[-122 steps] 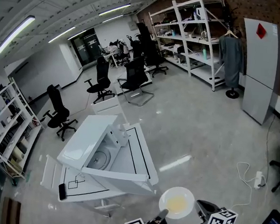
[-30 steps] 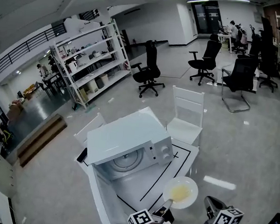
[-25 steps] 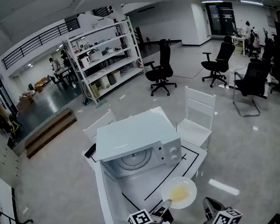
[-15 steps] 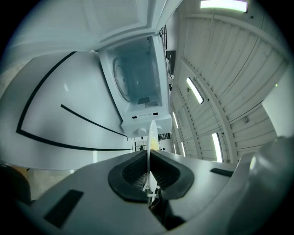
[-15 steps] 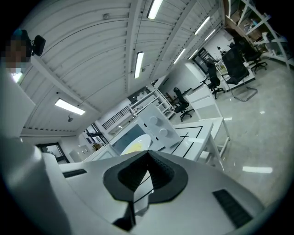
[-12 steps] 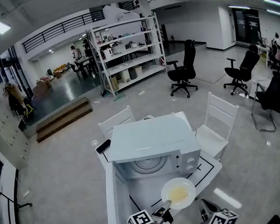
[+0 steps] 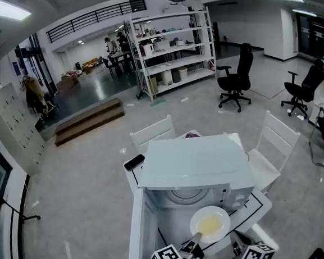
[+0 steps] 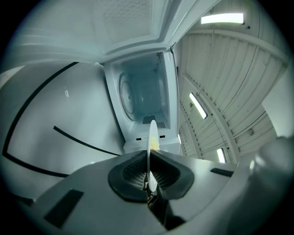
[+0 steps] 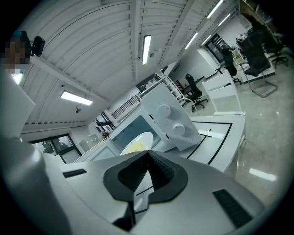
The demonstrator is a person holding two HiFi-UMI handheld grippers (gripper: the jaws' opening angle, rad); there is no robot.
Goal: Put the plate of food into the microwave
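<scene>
Item 1. Left gripper [image 7: 195, 243] [image 8: 149, 180], lower centre of the head view: its jaws are clenching the near rim of the plate [image 7: 201, 216] [image 8: 152, 133], which is showing edge-on in the left gripper view.

Item 2. Plate: white, carrying a yellow patch of food [image 7: 210, 225]. It is hanging level in front of the microwave's open mouth, outside the cavity, at lower centre-right of the head view.

Item 3. Right gripper [image 7: 235, 241] [image 9: 147, 153], lower right of the head view: its jaws are meeting at the tips with nothing between them. It is sitting just right of the plate, apart from it.

Item 4. Microwave [image 7: 197, 162] [image 8: 143, 94] [image 9: 171, 120]: white and standing at frame centre. Its door [image 7: 136, 231] is hanging open toward the lower left, and the turntable [image 7: 187, 196] is showing inside.

Item 5. Table [image 7: 258, 204] [image 8: 50, 114] [image 9: 223, 131]: white with black lines, bearing the microwave. A dark handset [image 7: 134, 162] is lying at its left corner.

Item 6. Two white chairs [image 7: 152, 133] are standing at the table's far sides.

Item 7. Surroundings: white shelving [image 7: 174, 48] is standing at upper centre, black office chairs [image 7: 237, 76] at upper right, wooden steps [image 7: 89, 122] at left.
</scene>
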